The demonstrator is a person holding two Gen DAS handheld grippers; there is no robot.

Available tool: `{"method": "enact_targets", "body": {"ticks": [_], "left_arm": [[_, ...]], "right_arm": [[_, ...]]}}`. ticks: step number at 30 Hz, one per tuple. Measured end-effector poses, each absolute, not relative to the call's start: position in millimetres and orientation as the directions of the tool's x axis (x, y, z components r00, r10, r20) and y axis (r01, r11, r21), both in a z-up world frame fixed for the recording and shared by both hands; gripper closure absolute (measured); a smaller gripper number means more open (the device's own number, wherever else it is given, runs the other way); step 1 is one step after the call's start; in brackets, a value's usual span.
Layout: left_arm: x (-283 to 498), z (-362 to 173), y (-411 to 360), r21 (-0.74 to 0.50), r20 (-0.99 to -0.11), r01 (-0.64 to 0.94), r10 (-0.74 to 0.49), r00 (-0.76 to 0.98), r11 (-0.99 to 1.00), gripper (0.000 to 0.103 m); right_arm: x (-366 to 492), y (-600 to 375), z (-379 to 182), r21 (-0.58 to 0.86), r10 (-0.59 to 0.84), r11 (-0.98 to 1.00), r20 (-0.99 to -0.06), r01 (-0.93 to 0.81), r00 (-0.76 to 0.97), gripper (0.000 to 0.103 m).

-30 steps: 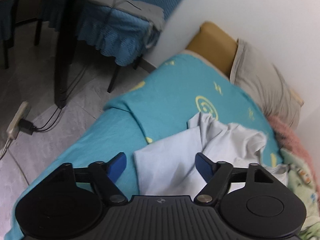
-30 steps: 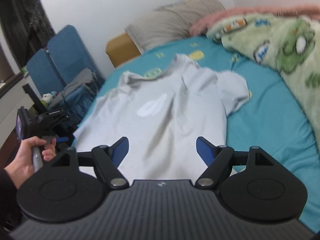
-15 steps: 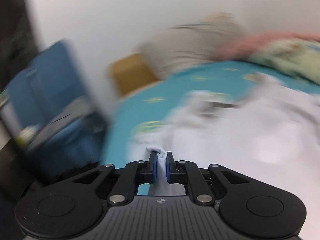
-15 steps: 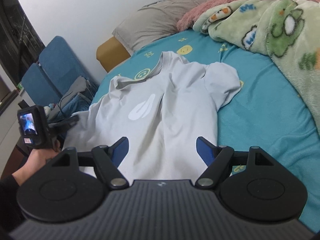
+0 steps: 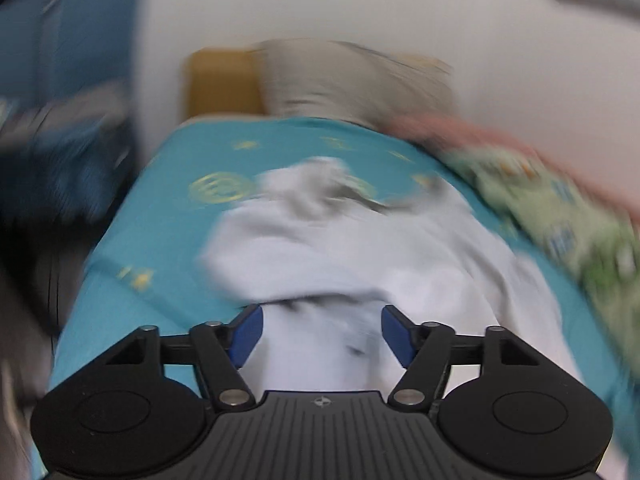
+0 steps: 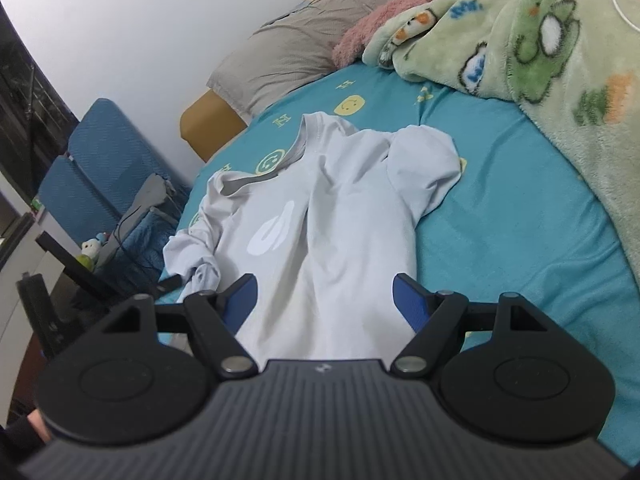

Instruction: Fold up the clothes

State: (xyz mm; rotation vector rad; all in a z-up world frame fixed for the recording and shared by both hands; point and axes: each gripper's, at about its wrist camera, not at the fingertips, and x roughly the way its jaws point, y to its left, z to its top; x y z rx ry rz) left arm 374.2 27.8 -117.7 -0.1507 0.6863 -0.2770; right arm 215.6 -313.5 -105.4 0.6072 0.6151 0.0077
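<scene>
A pale grey T-shirt (image 6: pixel 320 216) with a white oval print lies front-up on the teal bedsheet (image 6: pixel 520 208), collar toward the pillow. Its left side is bunched and folded inward near the bed's edge; the right sleeve lies spread. My right gripper (image 6: pixel 325 300) stands open just above the shirt's hem, nothing between its blue pads. The left wrist view is motion-blurred: the shirt (image 5: pixel 360 248) lies rumpled ahead, and my left gripper (image 5: pixel 322 332) is open over its near edge, holding nothing.
A grey pillow (image 6: pixel 296 44) and tan headboard (image 6: pixel 208 124) lie at the far end. A green cartoon-print blanket (image 6: pixel 540 60) with pink fleece covers the bed's right side. Blue chairs (image 6: pixel 92 168) and a black stand (image 6: pixel 76 268) are left of the bed.
My left gripper shut on the shirt's left edge half a second ago, carried it inward, and has now opened and let go. The shirt's left side is now bunched. The right gripper edged forward.
</scene>
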Motion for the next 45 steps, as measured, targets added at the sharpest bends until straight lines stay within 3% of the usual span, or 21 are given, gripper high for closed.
{"method": "enact_targets", "body": {"ticks": [3, 8, 10, 11, 12, 14, 18, 21, 24, 26, 28, 29, 30, 33, 36, 39, 41, 45], "left_arm": [[400.9, -132.7, 62.6, -0.342, -0.608, 0.061, -0.27, 0.747, 0.938, 0.033], [436.6, -142.1, 57.0, -0.363, -0.62, 0.032, -0.267, 0.737, 0.931, 0.035], [450.9, -145.9, 54.8, -0.371, -0.625, 0.021, -0.266, 0.734, 0.928, 0.042], [458.0, -147.8, 53.7, -0.375, -0.628, 0.015, -0.266, 0.732, 0.927, 0.053], [465.1, -149.6, 52.4, -0.377, -0.631, 0.009, -0.264, 0.73, 0.926, 0.073], [478.3, -147.8, 43.9, -0.273, -0.668, -0.002, -0.188, 0.72, 0.962, 0.099], [494.3, -125.4, 50.1, -0.185, -0.681, -0.035, -0.102, 0.725, 0.982, 0.1], [514.1, -88.0, 60.1, -0.029, -0.682, -0.052, 0.018, 0.731, 0.998, 0.1], [534.8, -54.0, 71.3, 0.237, -0.602, -0.168, 0.28, 0.747, 0.957, 0.099], [538.8, -43.2, 80.2, 0.307, -0.556, -0.224, 0.365, 0.747, 0.925, 0.095], [525.3, -34.4, 95.7, 0.209, -0.512, -0.265, 0.336, 0.79, 0.941, 0.077], [517.0, -34.3, 101.5, 0.171, -0.503, -0.286, 0.333, 0.797, 0.943, 0.052], [508.2, -37.7, 107.1, 0.147, -0.508, -0.303, 0.334, 0.794, 0.942, 0.041], [482.6, -59.5, 126.4, 0.04, -0.596, -0.308, 0.27, 0.756, 0.951, 0.041], [451.2, -95.9, 151.3, -0.21, -0.711, -0.362, 0.112, 0.695, 0.908, 0.041], [424.3, -134.1, 176.0, -0.44, -0.752, -0.442, -0.051, 0.657, 0.782, 0.041], [416.7, -158.8, 182.5, -0.593, -0.726, -0.45, -0.201, 0.658, 0.668, 0.042], [409.3, -166.3, 175.6, -0.745, -0.591, -0.382, -0.277, 0.757, 0.547, 0.034]], "right_arm": [[217.8, -311.2, -109.3, 0.535, 0.188, 0.828, -0.547, 0.168, 0.816, 0.026], [223.2, -311.3, -122.9, 0.516, 0.175, 0.836, -0.575, 0.188, 0.799, 0.026], [227.7, -310.7, -130.3, 0.51, 0.171, 0.836, -0.593, 0.203, 0.787, 0.027], [229.7, -310.3, -132.8, 0.509, 0.172, 0.836, -0.599, 0.206, 0.782, 0.026], [231.2, -309.0, -134.3, 0.504, 0.172, 0.839, -0.603, 0.206, 0.779, 0.026], [233.1, -304.8, -136.3, 0.487, 0.167, 0.851, -0.609, 0.199, 0.776, 0.027], [234.8, -295.3, -138.8, 0.452, 0.159, 0.873, -0.618, 0.183, 0.77, 0.027], [234.6, -288.6, -140.3, 0.422, 0.15, 0.89, -0.628, 0.172, 0.764, 0.027], [234.6, -283.2, -140.3, 0.4, 0.141, 0.902, -0.63, 0.164, 0.763, 0.027], [235.6, -280.1, -139.6, 0.386, 0.136, 0.909, -0.63, 0.157, 0.765, 0.027], [236.4, -277.4, -139.3, 0.369, 0.128, 0.918, -0.627, 0.148, 0.768, 0.027], [236.9, -276.8, -139.2, 0.363, 0.124, 0.92, -0.628, 0.148, 0.768, 0.027], [236.8, -276.5, -138.9, 0.361, 0.123, 0.921, -0.627, 0.147, 0.77, 0.027], [234.0, -276.1, -136.2, 0.367, 0.125, 0.919, -0.619, 0.145, 0.775, 0.027], [229.8, -277.2, -132.3, 0.38, 0.133, 0.914, -0.609, 0.14, 0.782, 0.027], [226.9, -278.1, -130.8, 0.395, 0.147, 0.909, -0.606, 0.135, 0.782, 0.027], [227.1, -278.4, -132.0, 0.398, 0.153, 0.907, -0.613, 0.136, 0.776, 0.027], [229.2, -279.0, -135.7, 0.405, 0.161, 0.903, -0.624, 0.14, 0.765, 0.027]]}}
